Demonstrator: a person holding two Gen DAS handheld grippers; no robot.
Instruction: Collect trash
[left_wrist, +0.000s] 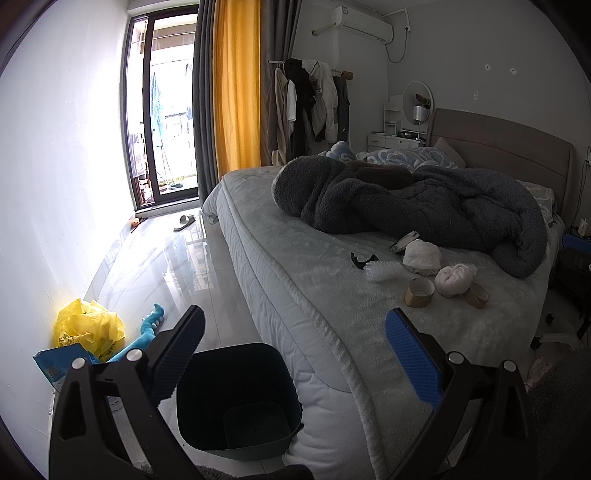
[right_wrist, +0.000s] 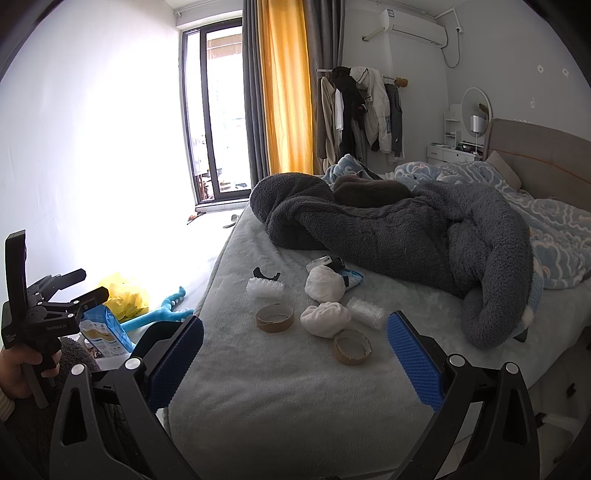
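**Blue-padded fingers spread wide, trash strewn on the bed**

Blue ribbed pads line both tools. The left gripper (left_wrist: 294, 345) has its fingers (left_wrist: 181, 354) spread far apart and holds nothing; it hangs over the near left corner of the bed (left_wrist: 280, 258), with the dark bin (left_wrist: 236, 398) on the floor directly below and between them. The right gripper (right_wrist: 295, 350) is likewise wide open and empty, its fingers (right_wrist: 413, 358) above the pale bedcover without touching it.

The trash lies on the bed beyond the right fingers: a cardboard tape core (right_wrist: 352, 346) nearest, just beside a crumpled white tissue wad (right_wrist: 325, 318); a second tape core (right_wrist: 274, 317) to its left; two bubble-wrap pieces (right_wrist: 265, 288) (right_wrist: 366, 312); a larger white wad (right_wrist: 327, 284); and a small black clip (right_wrist: 265, 275) farther back. A grey fleece blanket (right_wrist: 406, 236) is heaped behind them.

On the floor at far left sit a yellow plastic bag (left_wrist: 88, 326), a blue packet (left_wrist: 61, 363) and a teal toy (left_wrist: 147, 332).
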